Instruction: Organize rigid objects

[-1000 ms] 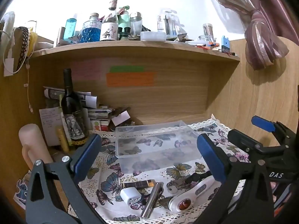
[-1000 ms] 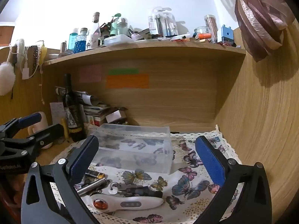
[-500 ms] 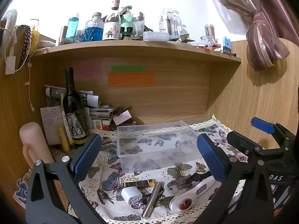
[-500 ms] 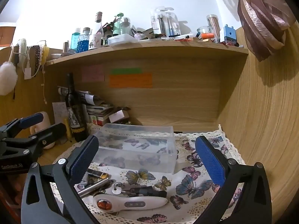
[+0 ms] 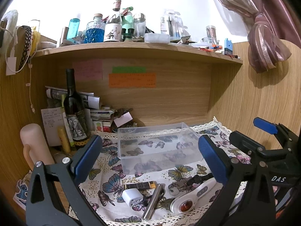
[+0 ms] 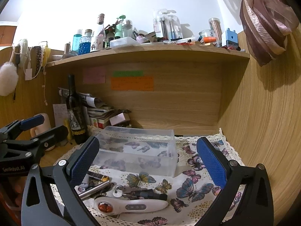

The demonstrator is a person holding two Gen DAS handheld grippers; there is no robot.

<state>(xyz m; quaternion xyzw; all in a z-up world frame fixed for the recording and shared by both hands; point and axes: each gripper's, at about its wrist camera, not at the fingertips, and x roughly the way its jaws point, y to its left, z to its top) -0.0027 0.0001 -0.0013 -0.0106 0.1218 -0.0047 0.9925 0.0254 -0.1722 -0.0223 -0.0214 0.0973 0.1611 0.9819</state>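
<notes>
A butterfly-print cloth [image 5: 112, 156] covers the wooden desk nook. Left wrist view: the left gripper [image 5: 150, 156], jaws wide, hovers over a clear bin [image 5: 160, 148] mid-cloth; charger [image 5: 131, 197], battery [image 5: 141, 185] and what looks like a thermometer [image 5: 195, 195] lie near the front edge. Right wrist view: the right gripper [image 6: 147, 162] is also spread wide, empty.

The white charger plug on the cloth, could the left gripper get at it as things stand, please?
Probably yes: the left gripper is open, the white charger plug lies uncovered just ahead, though a metal tube lies close beside it.
</notes>
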